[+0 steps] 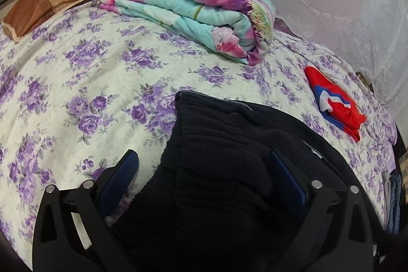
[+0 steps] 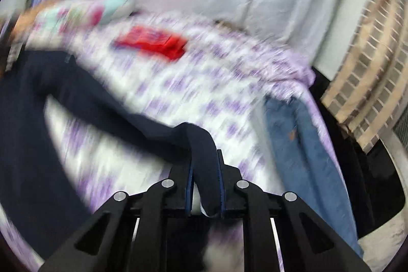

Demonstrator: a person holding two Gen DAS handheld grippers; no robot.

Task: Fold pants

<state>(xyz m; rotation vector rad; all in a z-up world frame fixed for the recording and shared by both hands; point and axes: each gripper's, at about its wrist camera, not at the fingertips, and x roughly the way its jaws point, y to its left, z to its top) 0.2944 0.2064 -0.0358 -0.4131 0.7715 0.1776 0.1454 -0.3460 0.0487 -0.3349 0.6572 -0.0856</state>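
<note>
Dark navy pants point(image 1: 216, 157) lie bunched on a bed point(image 1: 76, 83) covered in a purple floral sheet. The left gripper point(image 1: 204, 170) is spread wide, its fingers either side of the ribbed waistband. In the blurred right view, the right gripper point(image 2: 205, 170) pinches a pant leg point(image 2: 201, 144). A folded red garment point(image 1: 334, 103) lies nearby.

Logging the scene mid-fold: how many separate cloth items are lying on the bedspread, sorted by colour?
Dark navy: 1, the pants
Red and blue: 1, the folded garment
Teal and pink floral: 1, the folded quilt
Brown: 1, the pillow
Total: 4
</note>
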